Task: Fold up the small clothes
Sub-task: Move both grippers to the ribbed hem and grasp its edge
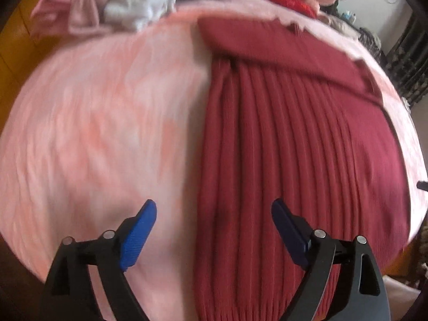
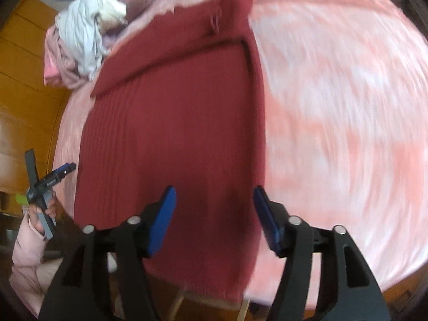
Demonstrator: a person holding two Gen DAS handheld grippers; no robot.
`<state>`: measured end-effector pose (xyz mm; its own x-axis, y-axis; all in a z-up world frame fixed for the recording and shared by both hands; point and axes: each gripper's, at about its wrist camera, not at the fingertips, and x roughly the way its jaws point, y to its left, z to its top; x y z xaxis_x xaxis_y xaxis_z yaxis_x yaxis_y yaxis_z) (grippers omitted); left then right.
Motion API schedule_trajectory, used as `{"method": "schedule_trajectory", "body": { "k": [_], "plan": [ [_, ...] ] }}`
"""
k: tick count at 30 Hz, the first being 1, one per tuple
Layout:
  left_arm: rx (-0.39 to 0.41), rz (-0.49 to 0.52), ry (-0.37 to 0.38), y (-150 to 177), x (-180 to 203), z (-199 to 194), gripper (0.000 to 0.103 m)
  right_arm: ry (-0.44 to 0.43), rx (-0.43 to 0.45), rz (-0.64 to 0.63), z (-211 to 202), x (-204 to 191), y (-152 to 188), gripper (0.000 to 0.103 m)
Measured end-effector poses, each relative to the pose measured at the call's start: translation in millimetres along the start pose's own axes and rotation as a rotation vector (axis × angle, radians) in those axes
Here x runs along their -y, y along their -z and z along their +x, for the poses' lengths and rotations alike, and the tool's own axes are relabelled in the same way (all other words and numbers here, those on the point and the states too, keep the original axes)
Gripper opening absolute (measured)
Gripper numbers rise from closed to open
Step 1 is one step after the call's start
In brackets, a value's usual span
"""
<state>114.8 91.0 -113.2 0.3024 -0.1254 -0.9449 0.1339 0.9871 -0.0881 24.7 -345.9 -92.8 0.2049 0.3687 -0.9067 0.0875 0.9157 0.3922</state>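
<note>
A pink blanket (image 1: 93,123) covers the work surface and fills most of both views, with broad bare stretches on each side of the dark red ribbed sweater (image 1: 294,139) that lies flat on it. The sweater's near hem reaches the blanket's front edge in the right wrist view, and a folded band crosses its far end. Beyond it, at the far left edge, sits a heap of pale clothes (image 2: 83,34). Only the right wrist view shows the person's pink sleeve (image 2: 26,243) and the left gripper (image 2: 64,169) out past the sweater's left edge. The left gripper's jaws stand wide apart and empty. The right gripper (image 2: 214,203) hangs over the sweater, jaws apart, gripping nothing. Blurred lettering on the blanket's far band cannot be read.
</note>
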Motion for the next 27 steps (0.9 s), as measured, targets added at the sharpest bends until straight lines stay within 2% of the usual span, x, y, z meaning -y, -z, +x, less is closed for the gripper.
{"method": "schedule_trajectory", "body": {
  "k": [3, 7, 12, 17, 18, 19, 21, 24, 26, 27],
  "plan": [
    [-0.049, 0.008, 0.006, 21, 6, 1, 0.089, -0.034, -0.055, 0.007, 2, 3, 30, 0.063],
    [-0.072, 0.033, -0.034, 34, 15, 5, 0.090, -0.008, -0.102, 0.004, 12, 5, 47, 0.064],
    [-0.144, 0.008, 0.035, 47, 20, 21, 0.091, -0.024, -0.149, 0.009, 29, 6, 56, 0.065],
    [-0.138, 0.003, 0.064, 49, 17, 28, 0.091, -0.033, -0.160, -0.034, 39, -1, 60, 0.065],
    [-0.139, -0.004, 0.070, 49, 16, 28, 0.088, -0.045, -0.156, -0.024, 38, 0, 60, 0.062],
    [-0.139, -0.005, 0.072, 50, 16, 28, 0.084, -0.056, -0.155, -0.014, 37, 1, 61, 0.055],
    [-0.133, 0.002, 0.082, 51, 17, 25, 0.069, -0.057, -0.156, -0.011, 39, -2, 59, 0.048],
    [-0.130, 0.022, 0.084, 54, 19, 23, 0.055, -0.090, -0.165, -0.017, 41, -1, 62, 0.046],
    [-0.129, 0.021, 0.091, 53, 18, 22, 0.050, -0.094, -0.174, -0.027, 42, -1, 63, 0.040],
    [-0.129, 0.021, 0.095, 54, 17, 22, 0.046, -0.083, -0.174, -0.035, 43, -2, 64, 0.033]
  ]
}}
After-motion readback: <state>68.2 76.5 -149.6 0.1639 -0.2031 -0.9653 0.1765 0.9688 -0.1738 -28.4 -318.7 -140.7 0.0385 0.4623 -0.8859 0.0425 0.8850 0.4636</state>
